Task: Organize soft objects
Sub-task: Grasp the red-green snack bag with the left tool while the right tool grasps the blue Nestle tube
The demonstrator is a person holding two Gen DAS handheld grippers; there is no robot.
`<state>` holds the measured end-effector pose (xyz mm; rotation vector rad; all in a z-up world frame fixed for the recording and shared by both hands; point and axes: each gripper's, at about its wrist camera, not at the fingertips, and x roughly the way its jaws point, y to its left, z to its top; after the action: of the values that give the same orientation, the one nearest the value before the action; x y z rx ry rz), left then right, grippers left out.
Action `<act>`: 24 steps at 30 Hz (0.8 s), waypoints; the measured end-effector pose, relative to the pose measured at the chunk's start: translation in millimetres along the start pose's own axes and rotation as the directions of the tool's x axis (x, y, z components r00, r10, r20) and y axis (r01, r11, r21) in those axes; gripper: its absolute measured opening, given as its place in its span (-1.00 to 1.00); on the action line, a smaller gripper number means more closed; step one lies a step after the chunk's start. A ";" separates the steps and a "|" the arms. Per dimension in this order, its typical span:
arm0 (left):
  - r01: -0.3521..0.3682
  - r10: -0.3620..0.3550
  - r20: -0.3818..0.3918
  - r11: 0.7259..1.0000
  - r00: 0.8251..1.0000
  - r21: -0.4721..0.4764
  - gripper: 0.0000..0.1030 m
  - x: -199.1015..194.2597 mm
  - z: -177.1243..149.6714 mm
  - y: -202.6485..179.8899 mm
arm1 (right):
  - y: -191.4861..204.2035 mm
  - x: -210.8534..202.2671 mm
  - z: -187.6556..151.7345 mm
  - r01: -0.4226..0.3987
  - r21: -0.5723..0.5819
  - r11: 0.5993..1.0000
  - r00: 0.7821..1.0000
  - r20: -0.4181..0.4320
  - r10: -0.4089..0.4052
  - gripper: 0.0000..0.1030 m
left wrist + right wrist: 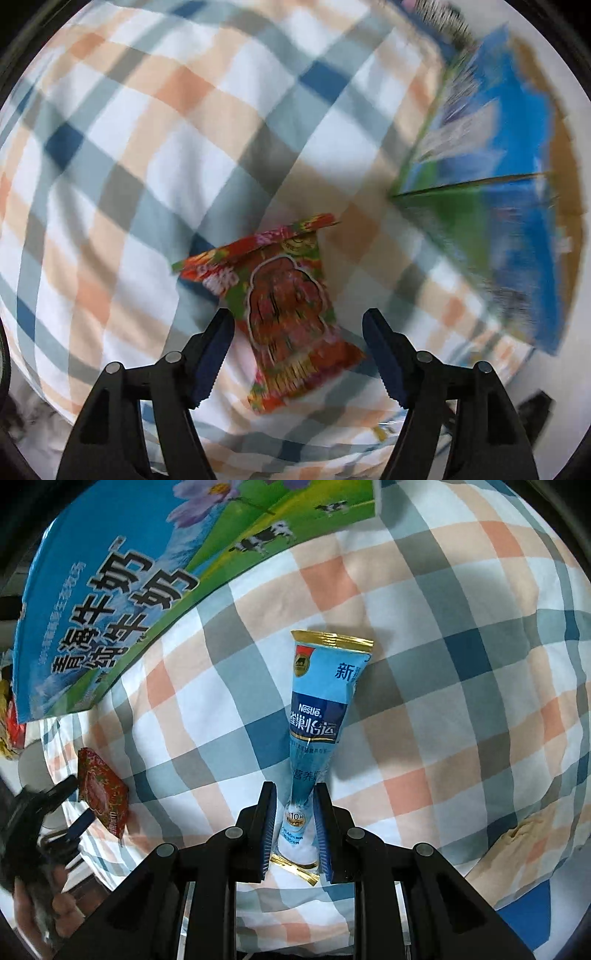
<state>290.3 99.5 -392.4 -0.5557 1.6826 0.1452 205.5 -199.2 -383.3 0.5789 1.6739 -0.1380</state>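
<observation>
In the left wrist view, the left claw [298, 354] stands wide open, its two blue-padded fingers [212, 360] spread to either side of a red and green snack packet [284, 314]. The packet lies on a checked cloth [147, 147] between the fingers, and the blurred picture does not show whether either pad touches it. Its long axis runs away from the camera, with the folded, sealed top edge at the far end, tilted slightly left. To the right, a blue and green milk carton box [498, 206] sits on the same cloth, blurred.

In the right wrist view, the right claw [294, 830] is clamped on the lower part of a light blue Nestle sachet [321, 709]. The sachet is long and narrow, pinched in at the grip; its axis points straight ahead along the fingers, with one gold-edged end far from the camera and the other near the claw's base. The box [110, 590] fills the upper left. At the left edge, the snack packet [105, 794] appears beside the left claw [72, 805].
</observation>
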 end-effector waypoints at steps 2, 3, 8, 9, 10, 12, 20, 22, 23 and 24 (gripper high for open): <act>-0.042 0.042 -0.030 0.999 0.999 0.022 0.37 15.2 4.1 -5.1 | -4.4 -3.6 1.4 -0.006 -0.007 1.000 1.000 -0.006 0.006 -0.34; -0.062 0.063 -0.039 0.997 0.997 0.035 0.37 20.4 4.7 -7.6 | -10.9 -5.2 3.5 -0.010 -0.012 1.000 1.000 -0.011 0.010 -0.27; -0.090 0.090 0.000 0.994 0.996 0.058 0.30 27.0 -1.8 -15.2 | -7.7 9.2 2.3 0.001 -0.033 0.999 0.998 -0.058 -0.003 -0.19; -0.108 0.108 0.013 0.991 0.994 0.074 0.16 31.6 -6.7 -24.8 | -6.3 12.8 2.2 0.008 -0.039 0.999 0.998 -0.066 -0.011 -0.19; -0.123 0.120 0.029 0.987 0.992 0.104 0.12 31.7 -12.4 -28.6 | -4.3 17.9 1.1 0.020 -0.050 0.999 0.997 -0.076 -0.023 -0.19; -0.136 0.131 0.043 0.978 0.990 0.161 0.01 31.9 -32.9 -33.1 | -2.0 24.7 0.3 0.042 -0.065 0.997 0.995 -0.085 -0.047 -0.19; -0.258 0.228 0.122 0.874 0.966 0.412 -0.05 42.6 -93.6 -65.4 | 2.4 27.6 -4.8 0.125 -0.126 0.984 0.990 -0.053 -0.133 -0.53; -0.286 0.246 0.147 0.848 0.958 0.447 -0.05 47.9 -101.9 -71.2 | 0.4 25.9 -5.7 0.130 -0.137 0.982 0.989 -0.054 -0.139 -0.58; -0.304 0.259 0.160 0.832 0.953 0.464 -0.05 54.2 -107.8 -75.8 | -0.1 24.6 -6.1 0.137 -0.147 0.980 0.988 -0.054 -0.146 -0.61; -0.325 0.273 0.178 0.819 0.945 0.473 -0.04 59.9 -111.1 -79.3 | 2.0 25.4 -6.8 0.141 -0.153 0.978 0.987 -0.053 -0.151 -0.62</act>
<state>220.2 -30.8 -410.9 0.1105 1.6139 -0.0378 198.4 -187.3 -405.7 0.3512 1.7721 -0.1005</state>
